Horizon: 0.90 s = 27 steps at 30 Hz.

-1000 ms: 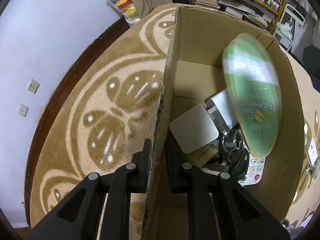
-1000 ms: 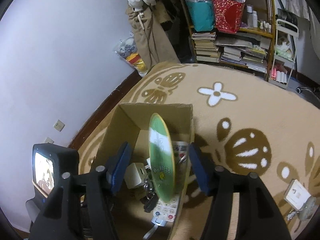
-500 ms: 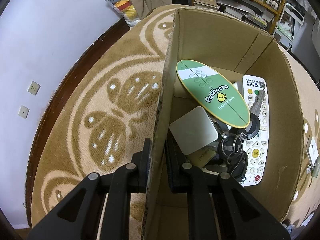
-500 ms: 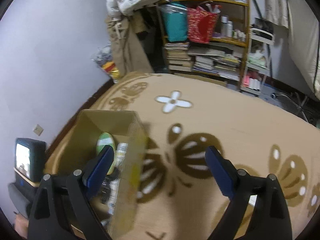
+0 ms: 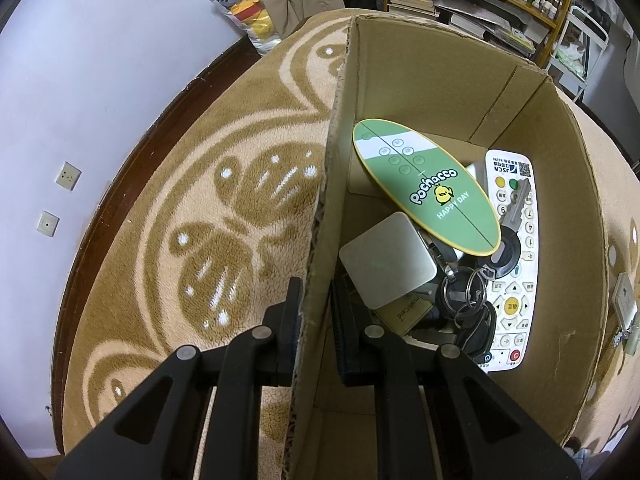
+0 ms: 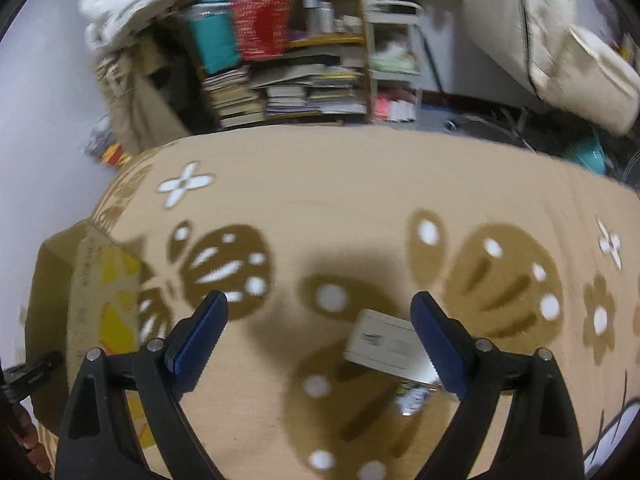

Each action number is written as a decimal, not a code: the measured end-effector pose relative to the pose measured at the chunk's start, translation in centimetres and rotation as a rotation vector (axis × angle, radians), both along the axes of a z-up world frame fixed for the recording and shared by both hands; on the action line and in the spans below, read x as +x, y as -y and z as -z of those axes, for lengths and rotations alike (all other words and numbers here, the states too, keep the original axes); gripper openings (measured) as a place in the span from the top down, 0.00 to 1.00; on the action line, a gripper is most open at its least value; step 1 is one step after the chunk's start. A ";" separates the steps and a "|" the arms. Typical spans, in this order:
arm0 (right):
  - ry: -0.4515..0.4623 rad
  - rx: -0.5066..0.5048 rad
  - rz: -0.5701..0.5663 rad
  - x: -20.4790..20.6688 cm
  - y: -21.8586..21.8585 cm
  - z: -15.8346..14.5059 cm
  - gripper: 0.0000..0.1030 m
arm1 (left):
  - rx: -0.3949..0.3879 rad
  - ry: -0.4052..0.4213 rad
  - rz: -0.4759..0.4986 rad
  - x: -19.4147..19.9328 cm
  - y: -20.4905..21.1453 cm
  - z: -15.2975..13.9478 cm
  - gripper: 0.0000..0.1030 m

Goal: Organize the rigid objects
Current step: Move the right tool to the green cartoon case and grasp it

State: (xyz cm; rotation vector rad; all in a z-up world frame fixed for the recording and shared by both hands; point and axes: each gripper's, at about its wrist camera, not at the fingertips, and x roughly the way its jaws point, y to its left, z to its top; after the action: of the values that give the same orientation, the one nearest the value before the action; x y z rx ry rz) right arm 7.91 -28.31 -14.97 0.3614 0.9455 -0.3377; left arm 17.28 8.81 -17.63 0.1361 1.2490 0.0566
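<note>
My left gripper [image 5: 316, 300] is shut on the near wall of a cardboard box [image 5: 440, 80] and holds it. In the box lie a green oval Pochacco board [image 5: 432, 188], a white remote [image 5: 516, 280], a pale square block [image 5: 388, 260] and a bunch of keys [image 5: 468, 308]. My right gripper [image 6: 320, 320] is open and empty above the carpet. A white flat card-like object [image 6: 384, 340] lies on the carpet between its fingers, blurred. The box shows at the left edge of the right wrist view [image 6: 84, 292].
A tan carpet [image 6: 340, 200] with brown butterfly patterns covers the floor. A shelf of books and bags [image 6: 288, 60] stands at the back. A white wall with sockets [image 5: 68, 176] is to the left. A small white object [image 5: 624, 312] lies right of the box.
The green board dropped from my right gripper into the box and lies flat there. My right gripper swung right, away from the box, over the white object. The left gripper has not moved.
</note>
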 end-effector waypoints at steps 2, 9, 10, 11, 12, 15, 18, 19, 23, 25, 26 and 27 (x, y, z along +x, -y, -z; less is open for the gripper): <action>0.006 0.031 0.036 -1.1 1.8 0.5 0.06 | -0.004 -0.001 0.000 0.0 -0.1 0.0 0.88; -0.040 0.046 0.151 -4.1 6.1 2.6 0.06 | 0.003 -0.001 0.005 -0.1 0.0 0.0 0.87; -0.043 0.050 0.168 -4.5 6.6 2.9 0.06 | 0.004 0.000 0.005 -0.2 0.0 0.0 0.87; -0.049 0.054 0.186 -4.9 7.0 3.1 0.06 | 0.004 -0.001 0.005 -0.2 0.0 0.0 0.87; -0.057 0.058 0.207 -5.3 7.6 3.4 0.06 | 0.002 -0.001 0.004 -0.2 0.0 -0.1 0.87; -0.085 0.061 0.257 -6.2 8.8 4.2 0.08 | 0.002 -0.001 0.005 -0.1 0.0 -0.1 0.87; -0.115 0.086 0.301 -6.8 9.8 5.0 0.14 | 0.004 -0.001 0.005 -0.1 0.0 -0.1 0.87; -0.126 0.098 0.308 -6.9 10.0 5.4 0.18 | 0.004 -0.001 0.005 -0.1 0.0 -0.1 0.87; -0.184 0.139 0.305 -6.9 10.1 6.9 0.36 | 0.004 -0.001 0.004 -0.2 0.0 -0.1 0.87; -0.211 0.124 0.299 -6.7 9.8 7.3 0.41 | 0.006 -0.001 0.006 -0.2 0.0 -0.1 0.87; -0.217 0.114 0.298 -6.6 9.7 7.5 0.41 | 0.007 -0.001 0.006 -0.2 0.0 -0.1 0.87; -0.221 0.111 0.298 -6.5 9.6 7.6 0.41 | 0.008 0.000 0.006 -0.2 0.1 -0.1 0.87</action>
State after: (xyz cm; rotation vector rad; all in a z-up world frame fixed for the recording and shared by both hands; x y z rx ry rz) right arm 1.42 -37.94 -22.57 0.5779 1.1316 -0.6085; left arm 17.10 8.75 -17.52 0.1467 1.2488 0.0561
